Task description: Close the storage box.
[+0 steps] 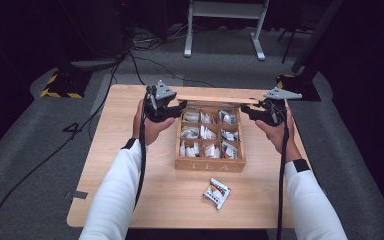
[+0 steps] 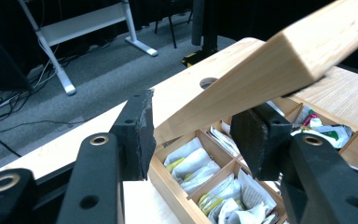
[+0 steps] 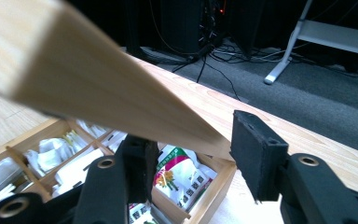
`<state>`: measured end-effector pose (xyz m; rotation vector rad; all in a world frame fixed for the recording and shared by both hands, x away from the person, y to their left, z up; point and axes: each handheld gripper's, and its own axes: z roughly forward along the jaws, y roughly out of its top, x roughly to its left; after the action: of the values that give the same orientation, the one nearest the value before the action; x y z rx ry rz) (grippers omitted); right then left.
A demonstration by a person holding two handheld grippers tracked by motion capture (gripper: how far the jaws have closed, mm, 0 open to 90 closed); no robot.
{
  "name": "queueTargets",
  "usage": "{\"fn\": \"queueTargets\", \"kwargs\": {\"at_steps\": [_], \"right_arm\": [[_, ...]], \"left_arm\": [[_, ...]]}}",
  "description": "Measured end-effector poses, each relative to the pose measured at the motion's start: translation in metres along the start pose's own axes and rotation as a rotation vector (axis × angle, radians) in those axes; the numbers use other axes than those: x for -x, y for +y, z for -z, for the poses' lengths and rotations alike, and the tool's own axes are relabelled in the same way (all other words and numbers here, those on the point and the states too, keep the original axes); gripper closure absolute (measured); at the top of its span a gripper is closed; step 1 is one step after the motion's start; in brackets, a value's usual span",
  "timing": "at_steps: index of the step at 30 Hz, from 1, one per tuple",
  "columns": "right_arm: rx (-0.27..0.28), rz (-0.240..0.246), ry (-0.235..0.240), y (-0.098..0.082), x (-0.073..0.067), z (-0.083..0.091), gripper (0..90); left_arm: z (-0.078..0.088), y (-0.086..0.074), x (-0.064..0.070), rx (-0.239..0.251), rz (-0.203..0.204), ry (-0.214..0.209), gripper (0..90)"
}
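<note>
Each gripper, left (image 2: 191, 135) and right (image 3: 191, 158), has its jaws around a corner of the raised lid (image 1: 215, 96); contact unclear. Tea box (image 1: 210, 164) beneath, partly hidden.

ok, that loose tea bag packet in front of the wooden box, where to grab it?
The small white printed tea packet lies flat on the light wooden table, clear of the wooden tea box. Come from above and pinch across its short edges, probably tilting one claw jaw under an edge.

Lid (image 2: 261, 70) cut off at the left gripper view's upper right edge, near end blurred.
</note>
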<state>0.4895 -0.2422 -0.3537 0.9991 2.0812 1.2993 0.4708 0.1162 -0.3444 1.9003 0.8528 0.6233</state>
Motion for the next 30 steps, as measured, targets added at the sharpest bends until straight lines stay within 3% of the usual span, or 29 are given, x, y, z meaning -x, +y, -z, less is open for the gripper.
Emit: {"fn": "queueTargets", "kwargs": {"at_steps": [22,30], "right_arm": [[0.009,0.063,0.034,-0.002,-0.019,0.022,47.5],[-0.025,0.09,0.035,-0.007,-0.023,0.028,46.7]], "left_arm": [[0.019,-0.005,0.018,-0.012,-0.077,-0.007,45.9],[0.025,-0.012,0.022,-0.029,-0.082,-0.019,43.3]]}}
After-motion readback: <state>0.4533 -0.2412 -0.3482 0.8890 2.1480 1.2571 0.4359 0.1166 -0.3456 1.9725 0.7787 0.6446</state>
